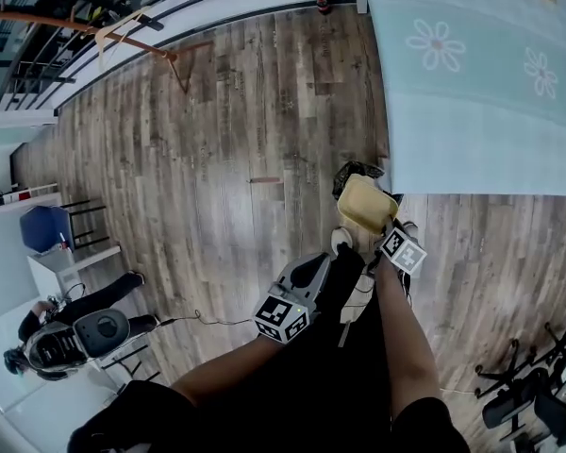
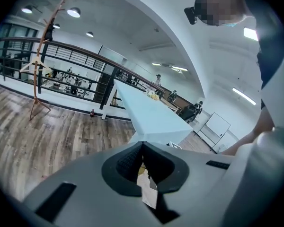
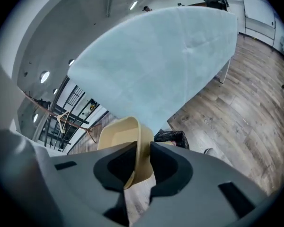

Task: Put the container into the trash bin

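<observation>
The right claw (image 3: pixel 143 148) is clamped on the rim of the beige container (image 3: pixel 119 132), one pad inside the wall and one outside; the container stands tilted on edge above the jaws, its hollow turned toward nine o'clock in the right gripper view; in the head view the container (image 1: pixel 366 204) hangs over the wooden floor (image 1: pixel 217 159) near the middle of the picture, with the right claw (image 1: pixel 382 229) below it at five o'clock; the trash bin (image 1: pixel 351 172), lined with a dark bag, sits on the floor at eleven o'clock from the container, just beside it and close under the corner of the bench (image 1: pixel 472 92), whose pale cloth with printed flowers fills the one o'clock part of the view; from the right gripper view the trash bin (image 3: pixel 173 137) shows at three o'clock from the container, below the edge of the bench (image 3: pixel 156 65); the left claw (image 2: pixel 142 148) has its jaws pressed together with nothing between the pads, and in the head view the left claw (image 1: pixel 307 276) is held low at seven o'clock from the container, well apart from it; a coat stand (image 1: pixel 123 31) stands far off at ten o'clock.
</observation>
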Action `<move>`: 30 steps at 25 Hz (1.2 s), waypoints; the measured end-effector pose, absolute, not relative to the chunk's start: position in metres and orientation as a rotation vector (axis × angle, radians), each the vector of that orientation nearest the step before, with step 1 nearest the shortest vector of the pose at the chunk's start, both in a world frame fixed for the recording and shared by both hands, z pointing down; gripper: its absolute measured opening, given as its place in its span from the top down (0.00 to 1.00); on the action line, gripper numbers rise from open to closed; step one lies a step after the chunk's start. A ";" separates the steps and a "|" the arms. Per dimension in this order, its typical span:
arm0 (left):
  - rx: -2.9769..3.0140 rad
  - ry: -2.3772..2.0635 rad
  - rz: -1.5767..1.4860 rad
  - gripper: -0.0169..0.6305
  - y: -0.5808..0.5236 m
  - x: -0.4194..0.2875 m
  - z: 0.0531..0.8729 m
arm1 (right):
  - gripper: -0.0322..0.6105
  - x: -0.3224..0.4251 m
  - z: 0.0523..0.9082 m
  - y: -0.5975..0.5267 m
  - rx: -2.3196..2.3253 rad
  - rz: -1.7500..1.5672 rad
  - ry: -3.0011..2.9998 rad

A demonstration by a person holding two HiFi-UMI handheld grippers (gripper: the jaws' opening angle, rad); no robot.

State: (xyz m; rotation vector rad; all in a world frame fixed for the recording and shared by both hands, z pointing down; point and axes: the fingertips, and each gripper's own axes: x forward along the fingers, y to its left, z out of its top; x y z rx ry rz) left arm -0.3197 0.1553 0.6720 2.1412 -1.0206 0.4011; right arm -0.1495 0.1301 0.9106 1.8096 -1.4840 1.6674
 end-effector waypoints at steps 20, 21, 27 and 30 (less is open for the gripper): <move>2.123 -1.091 0.383 0.95 0.160 -0.343 0.674 | 0.85 -0.144 0.890 0.139 1.748 1.511 -1.554; 2.135 -1.085 0.379 0.95 0.160 -0.341 0.671 | 0.85 -0.145 0.880 0.140 1.746 1.494 -1.575; 2.222 -1.062 0.344 0.95 0.157 -0.323 0.643 | 0.85 -0.149 0.811 0.139 1.679 1.401 -1.772; 2.258 -1.062 0.338 0.95 0.158 -0.312 0.629 | 0.85 -0.154 0.773 0.148 1.649 1.396 -1.874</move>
